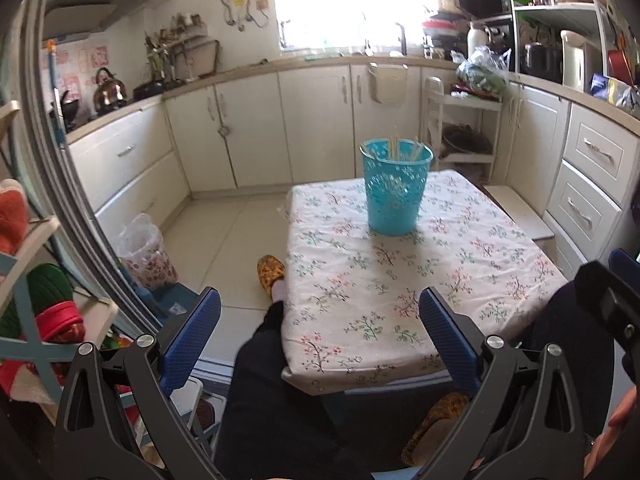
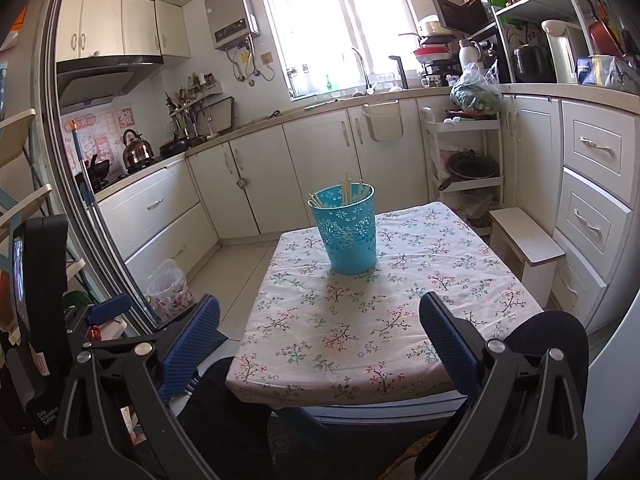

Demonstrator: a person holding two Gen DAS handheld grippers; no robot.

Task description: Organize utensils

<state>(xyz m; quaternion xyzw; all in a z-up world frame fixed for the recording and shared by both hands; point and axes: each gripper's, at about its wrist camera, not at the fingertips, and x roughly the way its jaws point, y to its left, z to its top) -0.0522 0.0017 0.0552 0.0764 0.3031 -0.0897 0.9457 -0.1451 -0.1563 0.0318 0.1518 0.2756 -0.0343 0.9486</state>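
Observation:
A turquoise perforated holder (image 1: 396, 188) (image 2: 346, 230) stands upright on the far half of a small table with a floral cloth (image 1: 460, 280) (image 2: 420, 300). Several pale chopsticks (image 1: 396, 146) (image 2: 347, 191) stick up out of it. My left gripper (image 1: 320, 336) is open, held low at the table's near left corner, with nothing between its blue fingers. My right gripper (image 2: 320, 344) is also open and holds nothing, held before the table's near edge, well short of the holder.
A person's dark-clad legs and yellow slipper (image 1: 271, 272) are beside the table's left side. A bagged waste bin (image 1: 146, 254) (image 2: 168, 288) sits on the floor at left. A white stool (image 2: 528, 248) stands right of the table. Cabinets ring the room.

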